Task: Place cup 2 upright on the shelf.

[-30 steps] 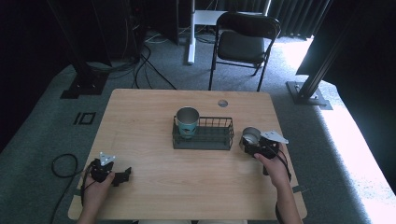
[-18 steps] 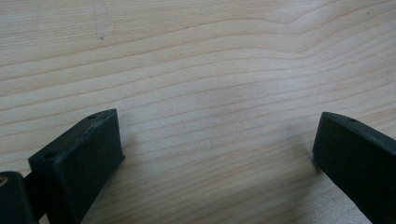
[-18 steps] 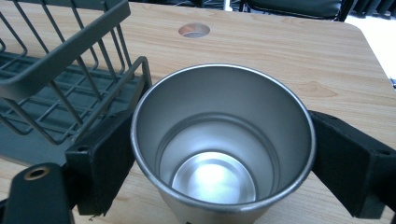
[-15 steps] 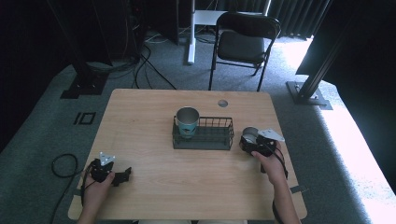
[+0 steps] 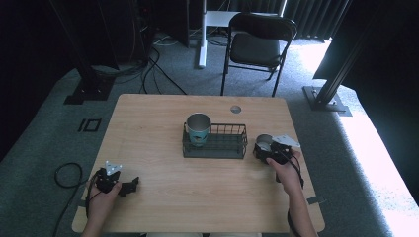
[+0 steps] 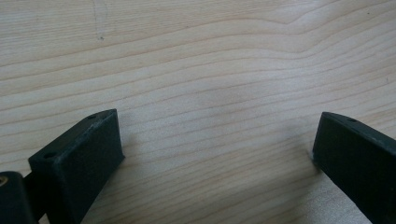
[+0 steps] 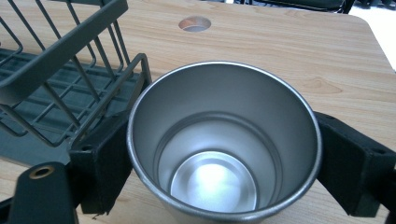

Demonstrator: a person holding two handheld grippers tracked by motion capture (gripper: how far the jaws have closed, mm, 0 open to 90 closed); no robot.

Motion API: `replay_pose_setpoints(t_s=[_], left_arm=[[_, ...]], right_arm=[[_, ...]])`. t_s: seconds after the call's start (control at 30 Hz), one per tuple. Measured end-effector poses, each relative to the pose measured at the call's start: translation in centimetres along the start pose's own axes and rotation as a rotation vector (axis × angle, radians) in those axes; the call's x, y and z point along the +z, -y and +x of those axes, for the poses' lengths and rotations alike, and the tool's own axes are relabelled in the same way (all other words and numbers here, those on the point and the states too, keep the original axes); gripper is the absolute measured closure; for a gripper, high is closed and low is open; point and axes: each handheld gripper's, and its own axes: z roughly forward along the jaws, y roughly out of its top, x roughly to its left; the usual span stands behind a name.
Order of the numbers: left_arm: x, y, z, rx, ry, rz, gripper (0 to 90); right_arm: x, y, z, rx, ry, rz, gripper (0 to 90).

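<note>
A bare steel cup sits upright between the jaws of my right gripper, whose pads press its sides. From above, this cup and the right gripper are just right of a dark wire basket. A second metal cup with a teal band stands in the basket's left end. I cannot tell whether the held cup rests on the table. My left gripper lies at the near left of the table, and its jaws stand open over bare wood.
The basket's wire wall is close on the left of the held cup. A round cable hole lies in the tabletop behind the basket. A black folding chair stands beyond the far edge.
The right gripper, with the steel cup in it, has shifted slightly toward the basket. The left gripper has stayed where it was.
</note>
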Motion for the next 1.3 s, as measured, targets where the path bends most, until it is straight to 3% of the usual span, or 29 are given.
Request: replay_pose_setpoints(t_s=[0.3, 0.87, 1.3], left_arm=[[0.0, 0.0, 0.0, 0.0, 0.0, 0.0, 2.3], [0.0, 0.0, 0.0, 0.0, 0.0, 0.0, 2.3], [0.0, 0.0, 0.0, 0.001, -0.001, 0.001, 2.3]], right_arm=[[-0.8, -1.1, -0.3, 0.007, -0.009, -0.012, 13.1], [-3.5, -5.1, -1.1, -0.007, -0.029, -0.065, 13.2], [-4.8, -8.6, 0.4, -0.039, -0.061, -0.11, 13.3]])
